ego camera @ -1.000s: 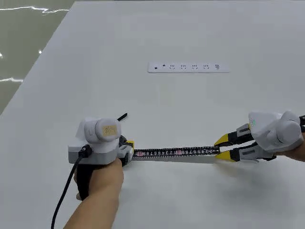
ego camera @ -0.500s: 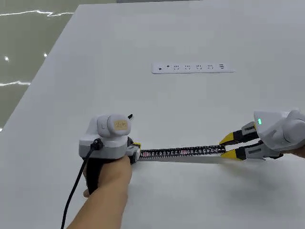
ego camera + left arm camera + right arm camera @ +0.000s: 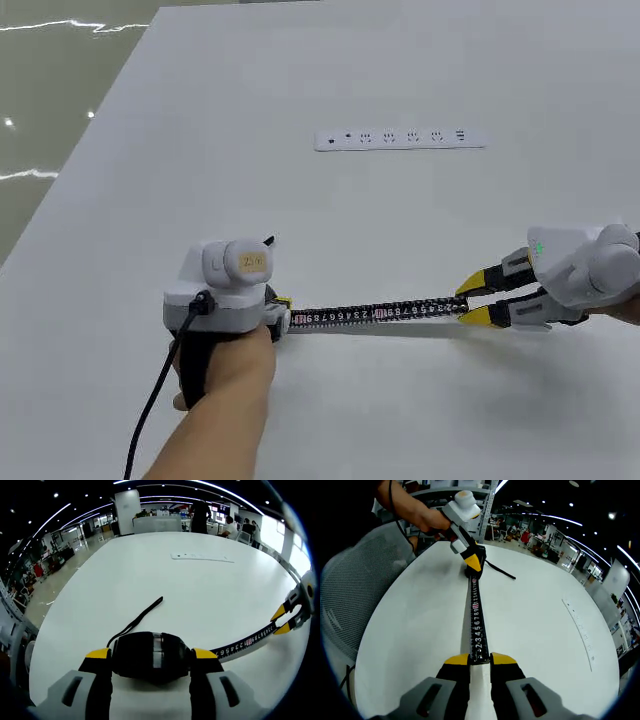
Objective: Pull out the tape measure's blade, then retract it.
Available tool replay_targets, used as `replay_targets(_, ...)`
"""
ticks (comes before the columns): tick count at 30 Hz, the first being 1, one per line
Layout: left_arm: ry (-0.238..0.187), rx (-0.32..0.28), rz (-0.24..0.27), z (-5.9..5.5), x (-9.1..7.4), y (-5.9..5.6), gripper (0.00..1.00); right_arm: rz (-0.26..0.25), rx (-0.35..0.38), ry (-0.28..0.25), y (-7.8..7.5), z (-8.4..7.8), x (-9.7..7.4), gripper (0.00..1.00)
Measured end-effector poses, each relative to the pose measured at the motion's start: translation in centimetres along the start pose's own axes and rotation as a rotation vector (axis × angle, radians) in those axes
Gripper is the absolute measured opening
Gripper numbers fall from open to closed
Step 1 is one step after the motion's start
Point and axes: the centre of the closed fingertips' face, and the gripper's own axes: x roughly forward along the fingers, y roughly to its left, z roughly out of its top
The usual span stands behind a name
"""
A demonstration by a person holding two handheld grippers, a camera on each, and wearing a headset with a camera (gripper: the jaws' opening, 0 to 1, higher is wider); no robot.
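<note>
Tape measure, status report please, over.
Left gripper shut on round black tape measure case. Right gripper shut on black numbered blade, extended. White power strip lies apart.

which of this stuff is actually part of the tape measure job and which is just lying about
In the job: tape measure case, clamped in the left gripper; blade, pulled out and pinched by the right gripper.
Lying about: power strip, further back on the table.
</note>
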Motion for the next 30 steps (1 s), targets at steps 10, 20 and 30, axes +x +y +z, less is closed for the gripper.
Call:
replay_targets(10, 0.002, -0.008, -0.012, -0.1, -0.2, -0.1, 0.58, -0.001, 0.002, -0.003, 0.0, 0.2, 0.0, 0.14)
replay_targets(20, -0.001, -0.01, -0.026, -0.1, -0.2, 0.1, 0.58, 0.008, 0.006, -0.012, 0.1, 0.6, 0.2, 0.14)
replay_targets(30, -0.004, -0.031, -0.037, -0.2, -0.5, 0.3, 0.57, 0.013, 0.001, -0.02, 0.0, 1.1, 0.7, 0.14)
